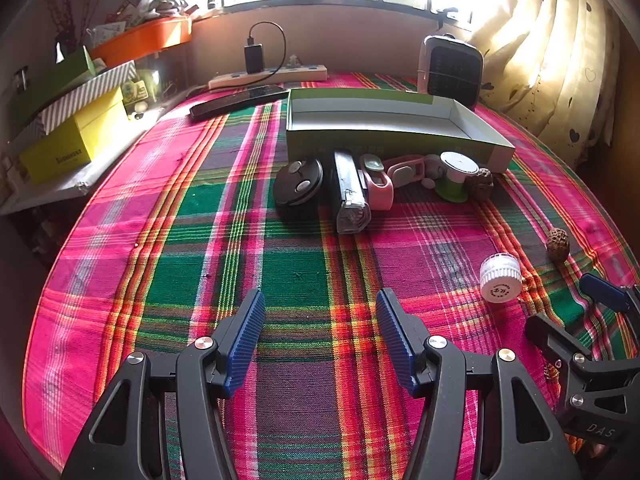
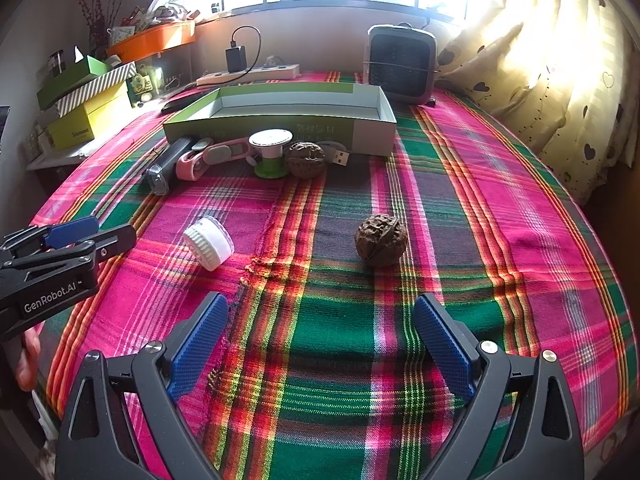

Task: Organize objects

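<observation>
Right wrist view: the open green box (image 2: 280, 120) sits at the far side of the plaid cloth (image 2: 500, 240), and its interior appears bare as far as this angle shows. No object has been placed inside; the sorting is judged to be at its start.

Items outstanding, nearest the box first. A cluster lies just beside its front wall: a green spool with a white top (image 2: 271, 152), a walnut (image 2: 305, 159) touching it, a USB plug (image 2: 340, 157), pink clip-like pieces (image 2: 212, 156) and a dark flashlight-like cylinder (image 2: 166, 164). The left wrist view adds a round black disc (image 1: 298, 181) at the left end of this group. Well apart from the box, in the open middle of the cloth, lie a second walnut (image 2: 381, 245) and a white ribbed cap (image 2: 209, 243) tipped on its side.

The right gripper (image 2: 320, 350) hovers near the loose walnut, its blue-padded fingers spread wide with nothing between them. The left gripper (image 1: 320, 338) is likewise spread and empty over bare cloth.

Surroundings: a small heater (image 2: 401, 63) stands behind the box, a power strip (image 2: 248, 74) with a charger along the wall, stacked boxes (image 2: 88, 100) to the left, a curtain (image 2: 540, 60) to the right.

Assessment: every visible item remains to be moved; the loose walnut is the likeliest first pick.
</observation>
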`<state>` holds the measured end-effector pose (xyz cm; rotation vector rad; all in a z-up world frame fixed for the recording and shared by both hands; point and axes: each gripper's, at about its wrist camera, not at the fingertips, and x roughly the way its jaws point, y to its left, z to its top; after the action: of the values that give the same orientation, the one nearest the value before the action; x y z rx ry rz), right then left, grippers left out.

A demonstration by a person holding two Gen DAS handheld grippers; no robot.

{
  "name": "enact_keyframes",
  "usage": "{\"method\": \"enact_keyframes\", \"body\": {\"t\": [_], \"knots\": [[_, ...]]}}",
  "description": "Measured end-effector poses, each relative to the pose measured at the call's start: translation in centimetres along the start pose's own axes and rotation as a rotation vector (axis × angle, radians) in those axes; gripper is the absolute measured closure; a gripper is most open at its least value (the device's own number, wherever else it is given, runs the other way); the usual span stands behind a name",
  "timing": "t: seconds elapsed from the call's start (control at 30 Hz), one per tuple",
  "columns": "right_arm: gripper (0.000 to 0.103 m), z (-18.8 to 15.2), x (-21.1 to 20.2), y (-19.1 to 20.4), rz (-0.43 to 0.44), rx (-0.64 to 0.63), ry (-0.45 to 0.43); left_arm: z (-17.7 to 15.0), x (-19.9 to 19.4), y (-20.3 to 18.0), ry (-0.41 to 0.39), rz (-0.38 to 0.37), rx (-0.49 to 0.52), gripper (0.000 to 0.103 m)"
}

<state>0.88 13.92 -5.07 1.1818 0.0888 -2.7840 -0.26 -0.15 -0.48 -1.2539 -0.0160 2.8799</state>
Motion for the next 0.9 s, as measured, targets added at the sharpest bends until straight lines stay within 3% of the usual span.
{"method": "enact_keyframes", "body": {"t": [0.53,0.9], "knots": [[0.010,-0.6,-0.8,-1.0,0.058,-0.029,-0.019,-0.2,-0.3,-0.3,0.009,0.008,0.031,0.046],[0.012,1.1,-0.7,-4.6,-0.021,-0.037,-0.021,-0.3,-0.8,-2.7,0.032,-0.185,0.068,0.047]]}}
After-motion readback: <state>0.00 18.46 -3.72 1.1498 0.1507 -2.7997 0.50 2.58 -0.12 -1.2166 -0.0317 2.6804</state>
